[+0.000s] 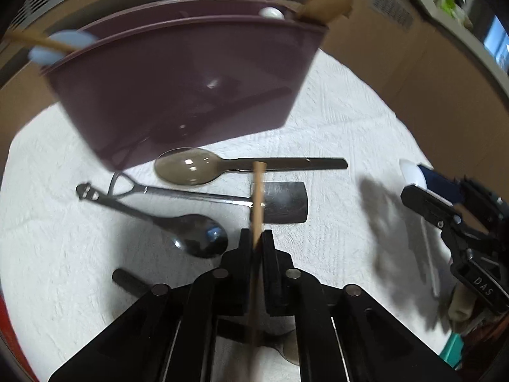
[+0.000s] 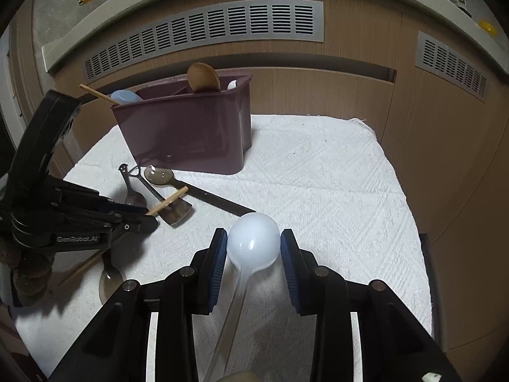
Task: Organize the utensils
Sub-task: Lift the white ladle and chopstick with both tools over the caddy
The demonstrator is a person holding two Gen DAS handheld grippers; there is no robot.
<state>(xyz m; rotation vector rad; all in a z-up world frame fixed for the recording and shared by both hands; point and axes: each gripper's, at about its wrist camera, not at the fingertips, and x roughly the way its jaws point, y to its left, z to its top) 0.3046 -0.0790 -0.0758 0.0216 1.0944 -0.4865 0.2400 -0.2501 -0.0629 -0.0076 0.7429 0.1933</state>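
Towel [image 2: 318, 175], white and quilted, covers the surface before wood-grain cabinets. The left gripper [image 1: 256, 238] clamps a wooden stick [image 1: 257, 197] above scattered spoons; the right gripper [image 2: 254, 243], angled downward, pinches a white ladle [image 2: 253, 238] by its bowl, short of the purple caddy [image 2: 187, 130].

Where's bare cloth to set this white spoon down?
Free: the white cloth right of the purple caddy, out to its right edge. Crowded: left front of the caddy, where the loose utensils lie beside the left gripper.
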